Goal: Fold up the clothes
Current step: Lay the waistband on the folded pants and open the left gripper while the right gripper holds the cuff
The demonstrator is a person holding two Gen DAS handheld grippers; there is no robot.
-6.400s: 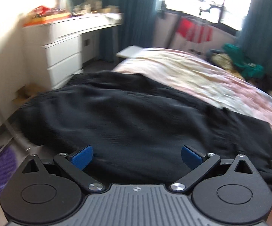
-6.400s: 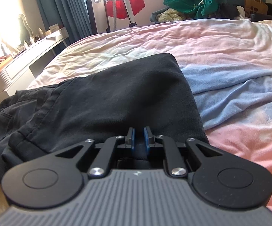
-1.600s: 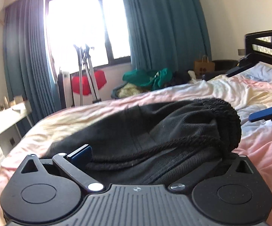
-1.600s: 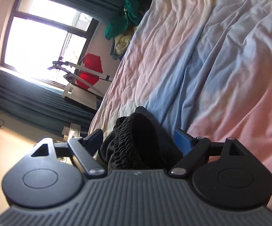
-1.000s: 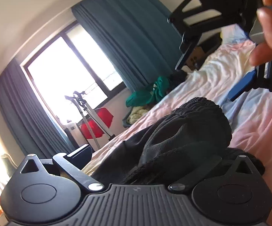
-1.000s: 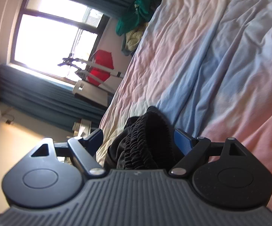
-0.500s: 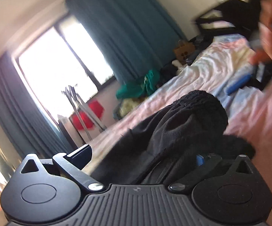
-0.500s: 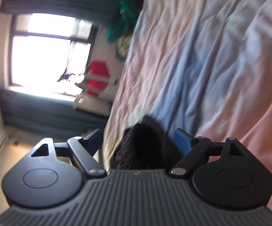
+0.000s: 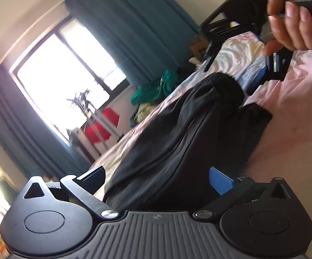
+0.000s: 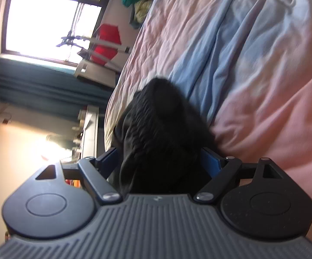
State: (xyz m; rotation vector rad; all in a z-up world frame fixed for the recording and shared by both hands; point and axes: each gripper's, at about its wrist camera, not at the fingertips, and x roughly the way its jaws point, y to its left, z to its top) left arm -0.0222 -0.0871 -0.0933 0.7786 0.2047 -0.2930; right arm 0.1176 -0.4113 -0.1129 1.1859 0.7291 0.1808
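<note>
Pink-and-blue bedding filled the right of both frames; dark garment lay bunched on it, centre. Mid-fold, judging by the heap: next move likely calls for closing on an edge. Left hand-held gripper spread, cloth between, unpinched. Right hand-held gripper rolled sideways, spread around the ribbed waistband, apparently not clamped. Person's hand upper right.

Each gripper, the left gripper and the right gripper, had a ribbed grey body, two black round discs, silver screws and blue pads. The person's hand was bare.
</note>
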